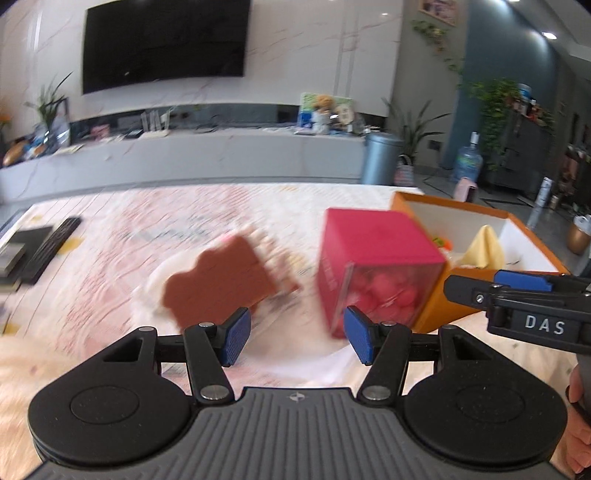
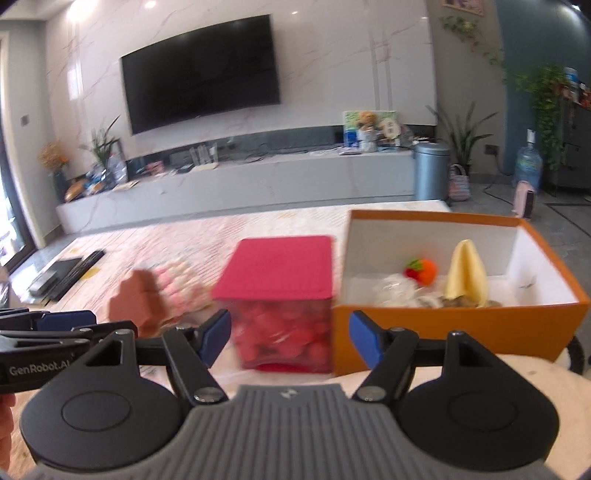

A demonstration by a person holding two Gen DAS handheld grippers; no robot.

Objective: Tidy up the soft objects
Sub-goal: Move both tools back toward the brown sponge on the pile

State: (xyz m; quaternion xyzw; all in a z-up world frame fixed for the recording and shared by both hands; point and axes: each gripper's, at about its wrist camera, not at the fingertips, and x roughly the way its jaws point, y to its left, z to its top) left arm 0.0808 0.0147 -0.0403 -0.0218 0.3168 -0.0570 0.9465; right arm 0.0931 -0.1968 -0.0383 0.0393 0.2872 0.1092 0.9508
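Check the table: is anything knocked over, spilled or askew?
Nothing spilled that I can tell. The pink-lidded clear box stands upright beside the orange box. The brown toast-shaped toy lies tilted against a pink-and-white soft item; blur hides detail.

Bright, even daylight throughout, plus small ceiling spotlights (image 2: 149, 4) glaring white high above the right gripper (image 2: 289, 336). Soft, faint shadows only. Heavy motion blur just ahead of the left gripper (image 1: 296, 336): smeared patterned tablecloth (image 1: 110, 243), smeared brown toast-shaped toy (image 1: 218, 280), streaked red box (image 1: 373, 243). Sharp on both grippers themselves. Milder blur beyond the right gripper, orange box (image 2: 461, 325) fairly crisp. Dull reflections on the dark television (image 2: 201, 70). Strong fisheye bending toward the edges, walls curved, corners dark.
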